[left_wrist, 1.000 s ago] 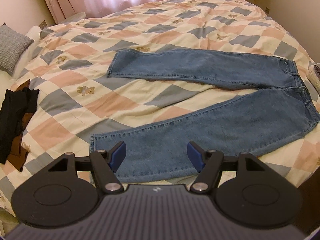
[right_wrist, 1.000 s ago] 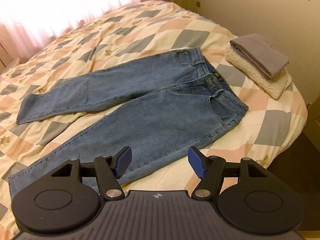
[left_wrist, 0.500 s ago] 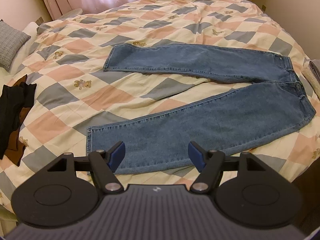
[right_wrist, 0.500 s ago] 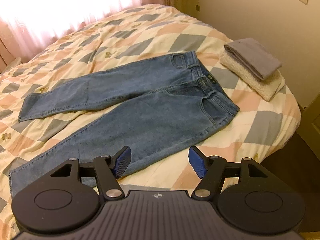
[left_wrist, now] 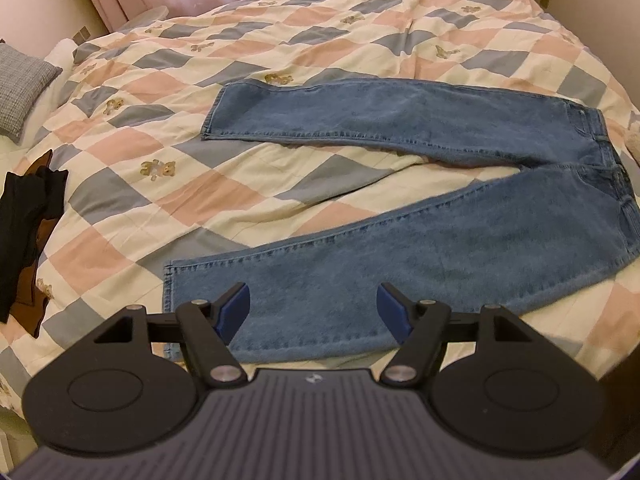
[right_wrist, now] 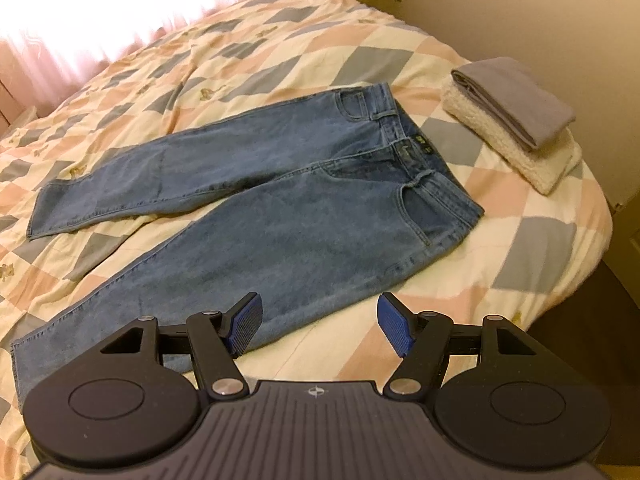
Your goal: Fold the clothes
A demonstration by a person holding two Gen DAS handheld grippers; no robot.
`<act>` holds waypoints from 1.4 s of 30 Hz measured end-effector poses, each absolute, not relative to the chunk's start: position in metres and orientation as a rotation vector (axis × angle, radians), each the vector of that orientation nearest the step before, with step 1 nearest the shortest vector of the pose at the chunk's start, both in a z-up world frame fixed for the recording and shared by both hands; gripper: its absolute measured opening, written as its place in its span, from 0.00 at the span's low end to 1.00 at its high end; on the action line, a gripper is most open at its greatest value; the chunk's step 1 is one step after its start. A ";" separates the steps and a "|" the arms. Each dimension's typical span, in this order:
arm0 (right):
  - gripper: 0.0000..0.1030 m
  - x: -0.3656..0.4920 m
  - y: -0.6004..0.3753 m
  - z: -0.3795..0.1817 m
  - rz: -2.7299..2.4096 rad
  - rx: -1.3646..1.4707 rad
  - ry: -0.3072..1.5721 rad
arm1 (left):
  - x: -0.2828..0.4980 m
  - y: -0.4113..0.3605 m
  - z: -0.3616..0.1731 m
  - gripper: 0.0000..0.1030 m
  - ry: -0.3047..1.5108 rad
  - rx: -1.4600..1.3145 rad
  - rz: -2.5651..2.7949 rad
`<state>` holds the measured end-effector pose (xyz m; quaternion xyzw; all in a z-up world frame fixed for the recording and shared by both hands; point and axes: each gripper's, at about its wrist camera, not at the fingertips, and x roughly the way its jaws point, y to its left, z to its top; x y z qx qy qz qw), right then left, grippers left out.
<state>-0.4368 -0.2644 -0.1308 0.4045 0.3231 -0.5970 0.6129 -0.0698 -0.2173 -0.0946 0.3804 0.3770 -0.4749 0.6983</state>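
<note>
Blue jeans (left_wrist: pixel 400 264) flat on the bed (left_wrist: pixel 280 40), front up, legs spread apart like a V. Waist (right_wrist: pixel 432 176) on the right side, near a folded pile (right_wrist: pixel 512 120) of grey and white cloth. Dark clothes (left_wrist: pixel 28 232) off on the left side, well apart from the jeans.

Left gripper (left_wrist: pixel 314 312) wide open, holding nothing, up above the bottom end of the near leg (left_wrist: pixel 280 280). Right gripper (right_wrist: pixel 320 324) wide open too, holding nothing, up above the edge of the same leg, closer to the waist.

Probably time to put one leg on top of the other. To do it well: come down low and pinch only the cloth of the near leg, not the bed cover under it. Grab close to the bottom end with the left, close to the hip with the right. Squeeze tight, because jeans are thick and heavy. Lift both sides together, carry over to the far leg (left_wrist: pixel 360 116), and line up the edges. Lay down slow, with no bumps.
</note>
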 end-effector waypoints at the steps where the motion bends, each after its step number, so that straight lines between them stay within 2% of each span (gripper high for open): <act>1: 0.64 -0.440 -0.273 -0.133 -1.366 0.933 0.749 | -0.074 -0.225 -0.096 0.65 0.845 0.846 -1.046; 12: 0.64 -0.481 -0.391 -0.158 -1.210 0.886 0.808 | -0.101 -0.314 -0.115 0.69 0.824 0.819 -1.026; 20: 0.64 -0.493 -0.476 -0.176 -1.126 0.786 0.776 | -0.059 -0.381 -0.158 0.73 0.619 0.959 -1.155; 22: 0.64 -0.493 -0.492 -0.189 -1.102 0.777 0.750 | -0.044 -0.401 -0.179 0.72 0.596 1.007 -1.214; 25: 0.65 -0.489 -0.516 -0.214 -1.065 0.768 0.747 | -0.020 -0.436 -0.214 0.63 0.539 1.097 -1.297; 27: 0.65 -0.481 -0.534 -0.236 -1.046 0.738 0.790 | -0.003 -0.463 -0.236 0.46 0.501 1.150 -1.348; 29: 0.65 -0.473 -0.553 -0.256 -1.023 0.705 0.843 | 0.017 -0.491 -0.256 0.41 0.468 1.193 -1.395; 35: 0.64 -0.444 -0.622 -0.298 -0.880 0.585 0.977 | 0.082 -0.576 -0.305 0.42 0.270 1.369 -1.501; 40: 0.66 -0.433 -0.670 -0.312 -0.844 0.510 1.041 | 0.130 -0.634 -0.341 0.44 0.227 1.583 -1.534; 42: 0.67 -0.431 -0.684 -0.316 -0.833 0.510 1.056 | 0.145 -0.650 -0.354 0.47 0.250 1.684 -1.538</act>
